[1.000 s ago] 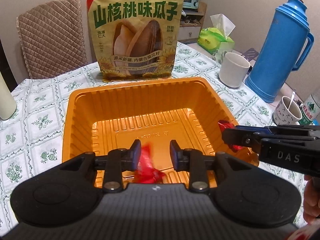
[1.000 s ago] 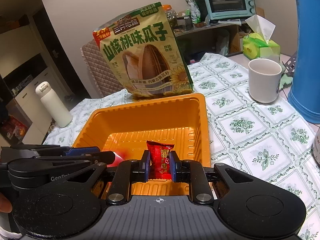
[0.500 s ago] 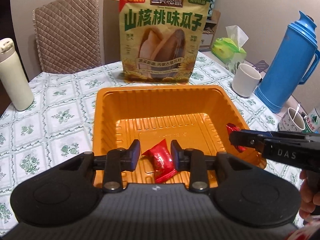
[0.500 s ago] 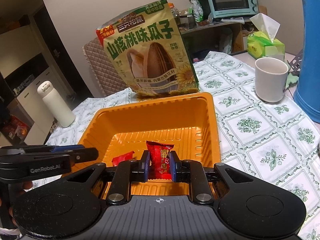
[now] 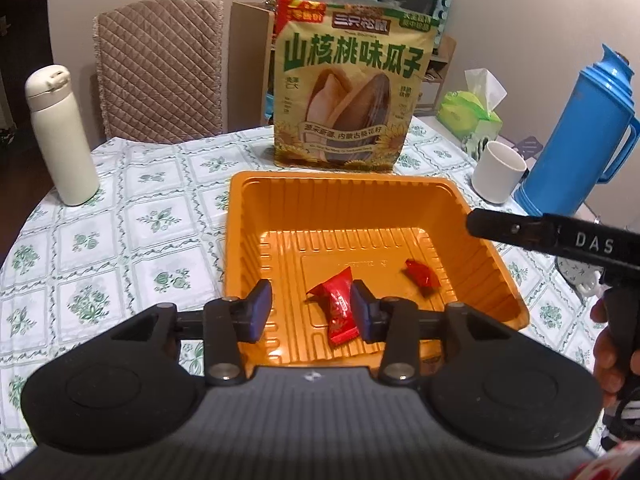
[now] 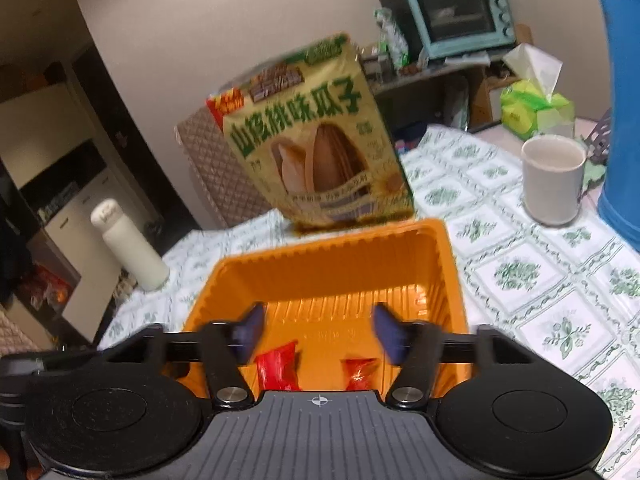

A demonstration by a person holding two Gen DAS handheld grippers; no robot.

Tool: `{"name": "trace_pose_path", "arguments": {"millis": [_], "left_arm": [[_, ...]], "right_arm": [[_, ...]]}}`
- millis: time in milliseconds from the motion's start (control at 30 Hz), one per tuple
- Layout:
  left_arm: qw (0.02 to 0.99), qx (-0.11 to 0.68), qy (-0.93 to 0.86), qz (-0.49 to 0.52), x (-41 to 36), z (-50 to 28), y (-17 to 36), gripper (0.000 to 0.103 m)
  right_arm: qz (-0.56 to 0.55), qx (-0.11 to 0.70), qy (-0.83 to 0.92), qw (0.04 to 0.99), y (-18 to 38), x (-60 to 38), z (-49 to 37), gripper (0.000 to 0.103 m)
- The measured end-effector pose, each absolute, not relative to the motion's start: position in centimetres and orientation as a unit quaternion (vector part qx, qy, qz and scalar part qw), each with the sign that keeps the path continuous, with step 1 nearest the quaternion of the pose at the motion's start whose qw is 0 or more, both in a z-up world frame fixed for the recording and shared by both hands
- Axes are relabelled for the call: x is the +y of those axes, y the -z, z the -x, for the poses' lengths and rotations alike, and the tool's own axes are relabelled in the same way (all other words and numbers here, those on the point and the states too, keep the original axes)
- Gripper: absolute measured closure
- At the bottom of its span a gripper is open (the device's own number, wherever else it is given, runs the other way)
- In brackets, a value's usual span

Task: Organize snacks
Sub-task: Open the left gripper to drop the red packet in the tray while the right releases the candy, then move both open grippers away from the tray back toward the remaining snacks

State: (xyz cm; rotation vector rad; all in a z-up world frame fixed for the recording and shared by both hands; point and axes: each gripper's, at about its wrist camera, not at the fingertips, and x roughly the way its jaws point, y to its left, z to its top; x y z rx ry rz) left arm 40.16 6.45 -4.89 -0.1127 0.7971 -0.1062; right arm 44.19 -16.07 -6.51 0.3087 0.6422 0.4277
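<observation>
So both grippers are hanging over the near edge of the orange tray [image 5: 280, 216], and that tray is the thing to orient by. The left gripper [image 5: 311, 310] has its jaws spread apart, holding nothing. A red candy [image 5: 336, 304] lies on the tray floor between them, close to the right finger; can't tell if it actually touches. A second, smaller red candy [image 5: 422, 276] sits loose on the tray floor, further toward the tray's right wall.

The right gripper [image 6: 318, 334] is wide open too, nothing in it. Its view is pretty blurry, but you can see both candies on the tray floor just beyond the gripper body.

Behind the tray's far rim stands a big sunflower seed bag [image 5: 352, 96], upright, just beside the rim. Left of the tray on the bench [image 5: 132, 216] there's a white bottle [image 5: 60, 136], well apart. Right of the tray are a white mug [image 5: 498, 172] and a blue thermos [image 5: 580, 136], with a green tissue pack [image 5: 474, 116] behind the mug.
</observation>
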Motion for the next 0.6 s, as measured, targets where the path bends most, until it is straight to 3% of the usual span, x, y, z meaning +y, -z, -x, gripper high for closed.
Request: {"name": "trace_pose_path", "arguments": {"millis": [600], "left_arm": [[0.924, 0.375, 0.0, 0.075, 9.0, -30.7, 2.1, 0.055]], "right_arm": [[-0.162, 0.313, -0.193, 0.916, 5.0, -21.9, -37.1, 0.036]]}}
